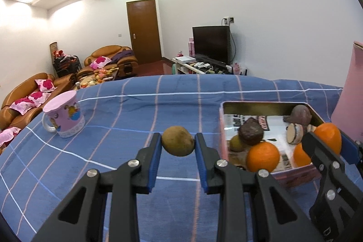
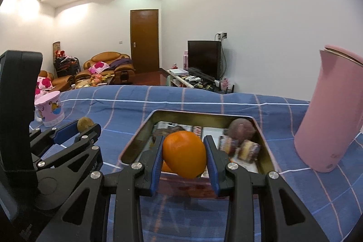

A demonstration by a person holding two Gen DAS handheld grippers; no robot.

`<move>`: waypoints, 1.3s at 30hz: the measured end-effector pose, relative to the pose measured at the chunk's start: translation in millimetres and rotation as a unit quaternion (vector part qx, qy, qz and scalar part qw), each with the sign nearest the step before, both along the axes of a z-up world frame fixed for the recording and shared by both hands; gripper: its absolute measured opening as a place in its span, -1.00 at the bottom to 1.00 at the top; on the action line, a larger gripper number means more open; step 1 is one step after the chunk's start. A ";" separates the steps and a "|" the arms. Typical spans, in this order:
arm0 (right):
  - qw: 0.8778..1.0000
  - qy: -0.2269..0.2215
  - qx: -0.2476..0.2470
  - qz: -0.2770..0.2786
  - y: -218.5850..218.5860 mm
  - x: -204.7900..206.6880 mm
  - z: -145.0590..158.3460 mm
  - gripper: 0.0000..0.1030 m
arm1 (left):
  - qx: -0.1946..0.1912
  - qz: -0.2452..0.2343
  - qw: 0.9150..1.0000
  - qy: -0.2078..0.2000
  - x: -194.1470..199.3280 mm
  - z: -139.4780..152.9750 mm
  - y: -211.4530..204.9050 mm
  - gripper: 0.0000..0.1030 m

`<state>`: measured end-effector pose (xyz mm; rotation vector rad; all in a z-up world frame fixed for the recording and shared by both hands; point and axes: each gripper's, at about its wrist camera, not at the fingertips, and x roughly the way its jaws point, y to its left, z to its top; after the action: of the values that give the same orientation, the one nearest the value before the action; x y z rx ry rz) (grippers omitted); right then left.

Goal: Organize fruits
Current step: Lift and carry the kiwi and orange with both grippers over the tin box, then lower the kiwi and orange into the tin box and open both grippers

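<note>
Both hands are mid-carry: each claw has a fruit lifted, and the step in hand looks like moving fruit between the metal tin (image 2: pixel 264 146) and the blue checked cloth (image 1: pixel 113 128) on the worktop. Whether the fruit is going into the tin or coming out of it the pictures do not settle.

The left claw (image 1: pixel 178 141) is narrowed onto a brownish-green round fruit (image 1: pixel 178 140), both blue pads pressing its sides; the fruit hangs above the cloth, to the left of the tin and clear of its rim. The right claw (image 2: pixel 184 154) pinches an orange (image 2: pixel 185 153) the same way, held over the near edge of the tin.

Inside the tin lie another orange (image 1: pixel 263 157), a dark purple-brown fruit (image 1: pixel 250 134), a second dark fruit (image 1: pixel 300 115) by the far wall, and some small wrapped cake-like pieces (image 2: pixel 248 150).

The next move calls for bringing each fruit low over its chosen spot before easing the pads apart, since round fruit will likely roll on the rumpled cloth. The right claw should keep clear of the tin's rim and of the pink jug (image 2: pixel 329 117) standing right of the tin; the pink mug (image 1: pixel 64 115) is well left of it.
</note>
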<state>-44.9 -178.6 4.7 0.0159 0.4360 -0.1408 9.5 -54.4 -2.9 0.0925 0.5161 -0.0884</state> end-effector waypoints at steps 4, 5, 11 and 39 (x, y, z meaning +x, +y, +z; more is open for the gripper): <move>1.000 0.001 -0.004 -0.009 -13.2 -1.9 0.0 -0.28 | -0.001 -0.009 1.000 0.003 0.9 -0.3 -11.1 -0.39; 1.000 0.001 -0.005 -0.013 -17.3 -2.3 -0.1 -0.28 | -0.001 -0.011 1.000 0.003 0.6 -0.3 -14.2 -0.39; 0.999 0.000 -0.004 -0.034 -37.2 -4.2 0.4 -0.28 | -0.001 -0.027 1.000 0.002 -2.2 1.1 -34.1 -0.39; 0.996 -0.008 -0.019 -0.082 -71.2 22.1 3.5 -0.28 | -0.029 -0.057 0.998 0.027 28.8 -0.4 -81.8 -0.39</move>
<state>-22.8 -249.8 8.2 0.0147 0.4154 -0.3114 38.3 -136.2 -3.3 0.0633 0.5621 -0.2175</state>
